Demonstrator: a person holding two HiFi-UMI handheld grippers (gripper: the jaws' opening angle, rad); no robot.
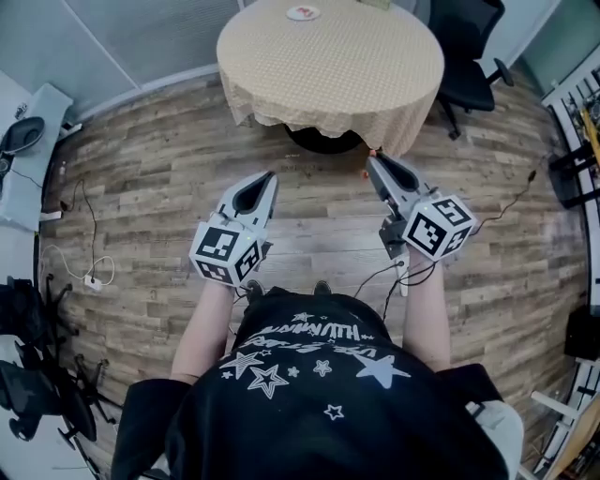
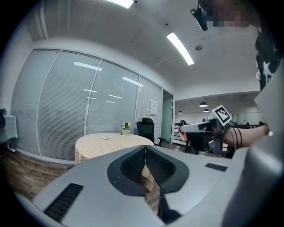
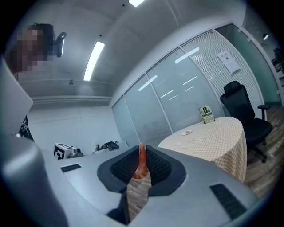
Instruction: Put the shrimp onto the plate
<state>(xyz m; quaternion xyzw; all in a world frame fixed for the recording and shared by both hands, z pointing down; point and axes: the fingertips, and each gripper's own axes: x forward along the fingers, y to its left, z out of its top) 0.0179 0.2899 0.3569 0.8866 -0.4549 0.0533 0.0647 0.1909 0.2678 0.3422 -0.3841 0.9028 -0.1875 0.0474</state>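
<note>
A small white plate (image 1: pixel 302 12) sits at the far side of a round table (image 1: pixel 328 75) covered in a beige cloth; the plate (image 3: pixel 187 132) also shows in both gripper views, plate (image 2: pixel 106 137). My right gripper (image 1: pixel 372 161) is held over the wooden floor short of the table, shut on an orange shrimp (image 3: pixel 141 162) that stands up between its jaws (image 3: pixel 142 150). My left gripper (image 1: pixel 272 175) hangs beside it, jaws shut together with nothing in them (image 2: pixel 145 149). The right gripper (image 2: pixel 183 128) shows at the right of the left gripper view.
A black office chair (image 1: pixel 469 47) stands right of the table. A green sign card (image 3: pixel 205 114) stands on the table's far edge. Cables and a power strip (image 1: pixel 89 277) lie on the floor at left, beside a desk (image 1: pixel 28 159). Racks (image 1: pixel 577 122) line the right.
</note>
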